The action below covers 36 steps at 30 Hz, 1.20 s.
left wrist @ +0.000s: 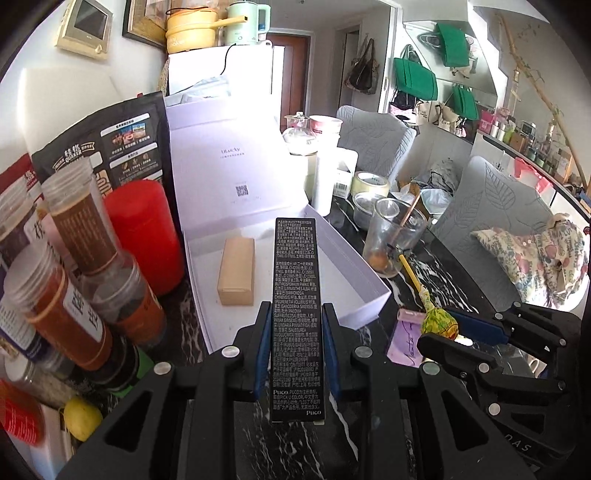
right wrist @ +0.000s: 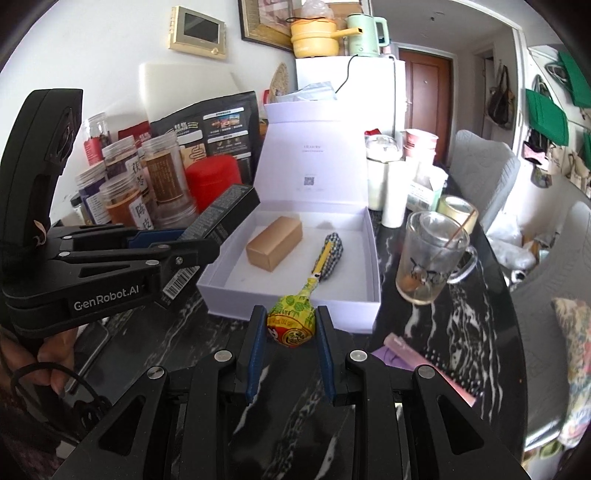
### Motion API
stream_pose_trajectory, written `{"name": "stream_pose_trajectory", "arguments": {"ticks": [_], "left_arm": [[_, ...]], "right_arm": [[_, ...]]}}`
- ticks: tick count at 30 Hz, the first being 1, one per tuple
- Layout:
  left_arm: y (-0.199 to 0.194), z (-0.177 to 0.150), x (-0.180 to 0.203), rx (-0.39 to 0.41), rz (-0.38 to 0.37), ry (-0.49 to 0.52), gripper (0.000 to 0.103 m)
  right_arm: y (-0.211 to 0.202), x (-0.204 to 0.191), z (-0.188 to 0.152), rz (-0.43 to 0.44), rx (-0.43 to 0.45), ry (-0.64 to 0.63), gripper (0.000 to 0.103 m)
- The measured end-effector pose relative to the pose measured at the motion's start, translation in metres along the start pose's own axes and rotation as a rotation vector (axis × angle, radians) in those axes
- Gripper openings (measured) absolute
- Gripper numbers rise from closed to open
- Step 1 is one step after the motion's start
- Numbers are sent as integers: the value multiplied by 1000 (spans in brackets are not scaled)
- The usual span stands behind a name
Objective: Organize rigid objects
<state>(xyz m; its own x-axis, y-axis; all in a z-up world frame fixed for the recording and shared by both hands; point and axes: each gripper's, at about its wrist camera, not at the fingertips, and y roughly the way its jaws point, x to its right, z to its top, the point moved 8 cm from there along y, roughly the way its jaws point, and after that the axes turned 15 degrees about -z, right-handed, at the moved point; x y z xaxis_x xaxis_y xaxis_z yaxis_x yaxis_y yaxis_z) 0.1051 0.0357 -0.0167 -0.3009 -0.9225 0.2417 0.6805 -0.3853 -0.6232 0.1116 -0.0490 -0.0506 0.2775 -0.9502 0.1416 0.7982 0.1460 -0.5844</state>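
Checked pouch (right wrist: 333, 254) in white box (right wrist: 236, 295), half hidden behind lollipop (right wrist: 291, 321).

Background, left-wrist view. A black marbled tabletop (left wrist: 454, 284) filled the lower centre. At centre right stood a glass mug (left wrist: 391, 236) with a stick inside, and just above it a roll of tape (left wrist: 369, 182). Grey leaf-patterned chairs (left wrist: 491, 206) occupied the right, one bearing a floral cushion (left wrist: 532, 258). Green tote bags (left wrist: 413, 79) hung at upper right. A white refrigerator (left wrist: 251, 70) stood at upper centre, topped by a yellow pot (left wrist: 190, 31) and a pale green kettle (left wrist: 245, 22). A wall panel (left wrist: 86, 27) appeared at upper left. In the right-wrist view, a brown door (right wrist: 424, 77) showed at upper right.
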Motion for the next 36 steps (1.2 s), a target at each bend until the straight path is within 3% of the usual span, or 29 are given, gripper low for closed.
{"name": "stream_pose_trajectory", "arguments": {"ticks": [25, 36], "left_arm": [[58, 80, -50, 39, 33, -14, 25], [92, 86, -86, 20, 47, -103, 25]], "right_arm": [[82, 23, 76, -19, 29, -41, 26], [132, 21, 96, -15, -7, -18, 26]]}}
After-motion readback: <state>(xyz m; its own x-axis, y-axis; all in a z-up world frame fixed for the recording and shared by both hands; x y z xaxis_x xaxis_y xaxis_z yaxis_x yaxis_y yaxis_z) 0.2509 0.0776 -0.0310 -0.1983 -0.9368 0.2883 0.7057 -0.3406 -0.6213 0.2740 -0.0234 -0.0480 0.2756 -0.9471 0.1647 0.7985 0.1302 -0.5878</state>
